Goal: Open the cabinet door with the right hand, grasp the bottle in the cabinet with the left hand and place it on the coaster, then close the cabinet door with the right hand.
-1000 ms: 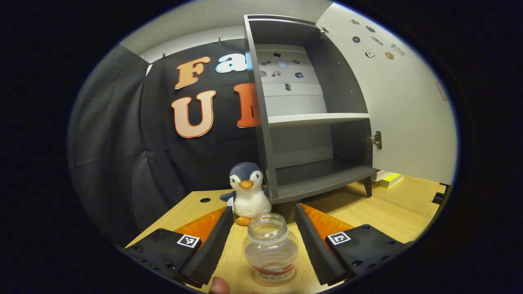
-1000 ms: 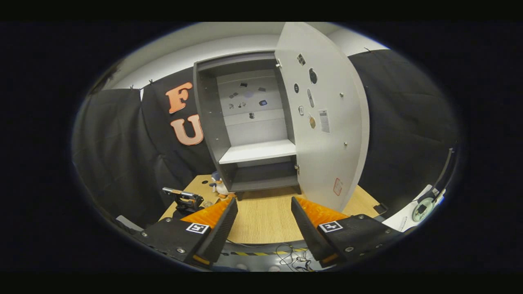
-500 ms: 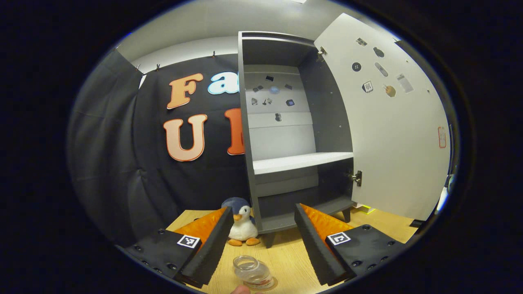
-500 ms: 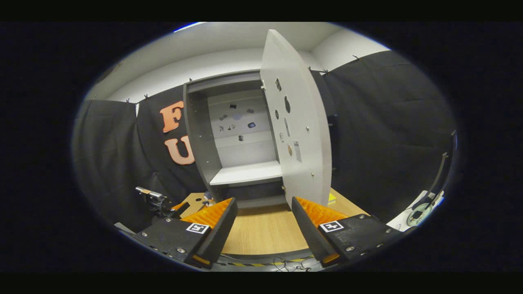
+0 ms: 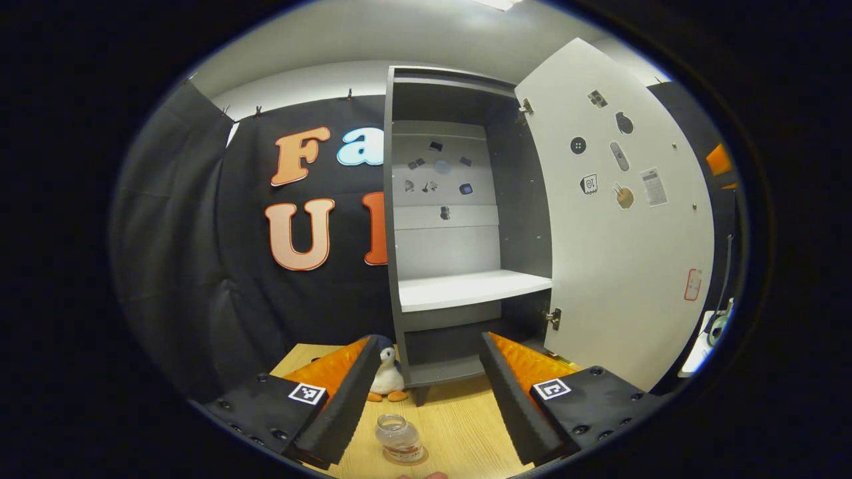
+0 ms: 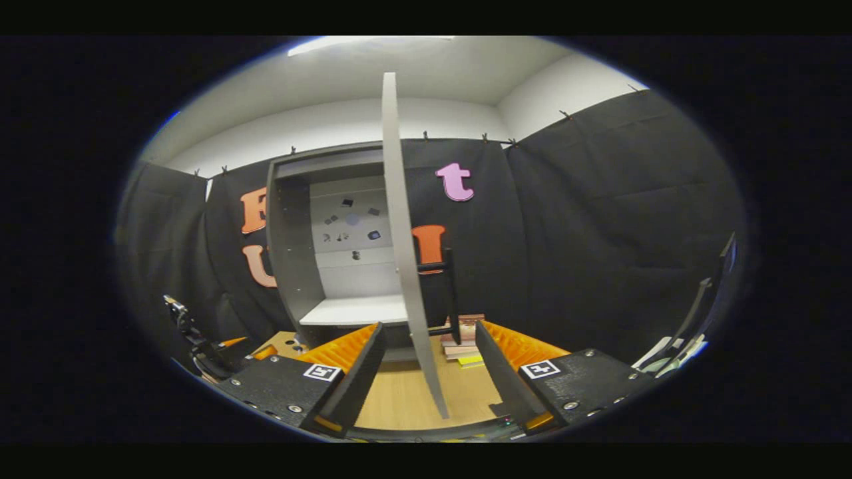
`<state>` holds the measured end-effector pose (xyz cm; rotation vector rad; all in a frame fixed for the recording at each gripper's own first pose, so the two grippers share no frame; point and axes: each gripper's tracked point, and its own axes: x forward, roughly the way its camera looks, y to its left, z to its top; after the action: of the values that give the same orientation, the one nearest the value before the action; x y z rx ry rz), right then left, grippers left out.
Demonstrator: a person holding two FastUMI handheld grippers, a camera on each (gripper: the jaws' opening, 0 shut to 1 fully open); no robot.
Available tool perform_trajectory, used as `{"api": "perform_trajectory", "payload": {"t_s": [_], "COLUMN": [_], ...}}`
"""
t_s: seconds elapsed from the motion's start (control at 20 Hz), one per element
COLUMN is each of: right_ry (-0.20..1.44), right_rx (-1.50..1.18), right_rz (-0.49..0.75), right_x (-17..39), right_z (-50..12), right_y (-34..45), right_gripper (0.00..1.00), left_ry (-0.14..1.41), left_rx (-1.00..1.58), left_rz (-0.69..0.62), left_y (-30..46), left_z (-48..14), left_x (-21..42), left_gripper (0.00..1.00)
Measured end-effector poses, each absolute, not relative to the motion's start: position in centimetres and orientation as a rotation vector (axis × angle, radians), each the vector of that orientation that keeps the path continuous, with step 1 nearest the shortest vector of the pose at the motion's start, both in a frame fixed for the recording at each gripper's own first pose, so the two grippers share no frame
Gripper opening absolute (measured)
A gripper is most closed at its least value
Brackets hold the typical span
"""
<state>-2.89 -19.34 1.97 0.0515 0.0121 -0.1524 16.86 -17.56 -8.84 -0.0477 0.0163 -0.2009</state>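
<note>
Two views take in one wooden table (image 5: 459, 426) in a booth hung with black cloth (image 5: 200, 266), a pale wall and ceiling above it; in the left gripper view, going left to right, the cloth fills the far side; a plush penguin (image 5: 386, 378) stands on the table just beside the cabinet's left foot; the bottle (image 5: 399, 438) stands upright and uncapped near the table's front edge, on a thin coaster (image 5: 418, 459) that peeks out under its base; the left gripper (image 5: 426, 399) hangs over it with its fingers wide apart, touching nothing, the bottle low between them; behind stands the cabinet (image 5: 399, 199), dark inside, its white shelf (image 5: 472, 289) bare; the door (image 5: 619, 253) is swung out to the right, small stickers on its inner face; in the right gripper view, the other gripper's body (image 6: 193, 332) shows at far left; next comes the cabinet (image 6: 293, 253) interior; the door (image 6: 403, 266) is seen edge-on, its thin edge dropping between the fingers of the right gripper (image 6: 426, 372), which are spread wide and clear of it; a stack of books (image 6: 466, 346) lies on the table behind the door; black cloth covers the right.
</note>
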Motion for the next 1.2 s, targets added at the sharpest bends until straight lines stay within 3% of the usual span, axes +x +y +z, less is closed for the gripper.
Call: {"api": "perform_trajectory", "payload": {"t_s": [0.15, 0.25, 0.3, 0.35, 0.7, 0.75, 1.2], "right_ry": [0.014, 0.008, 0.013, 0.016, 0.028, 0.027, 0.034], "right_rx": [0.047, 0.035, 0.036, 0.04, 0.065, 0.063, 0.068], "right_rz": [-0.146, -0.137, -0.13, -0.121, -0.075, -0.066, 0.077], "right_x": [-2.0, -1.1, -1.0, -0.8, 1.4, 1.5, 2.9], "right_z": [1.5, 1.3, 1.2, 1.1, 0.1, 0.0, -0.8], "right_y": [-21.1, -21.9, -22.2, -22.5, -22.7, -22.5, -15.3], "right_gripper": [0.83, 0.83, 0.88, 0.83, 0.84, 0.83, 0.83], "left_ry": [0.07, 0.073, 0.068, 0.065, 0.085, 0.084, 0.071], "left_rx": [-0.103, -0.094, -0.078, -0.066, -0.039, -0.04, -0.037], "left_rz": [-0.19, -0.159, -0.142, -0.134, -0.095, -0.089, -0.061], "left_y": [-17.6, -16.9, -16.5, -16.3, -15.1, -14.9, -12.4], "left_z": [-9.4, -9.3, -9.1, -8.9, -9.2, -9.0, -8.2], "left_x": [15.8, 15.4, 15.4, 15.3, 14.4, 14.3, 13.2], "left_gripper": [1.0, 0.95, 0.95, 0.98, 1.0, 0.94, 0.97]}}
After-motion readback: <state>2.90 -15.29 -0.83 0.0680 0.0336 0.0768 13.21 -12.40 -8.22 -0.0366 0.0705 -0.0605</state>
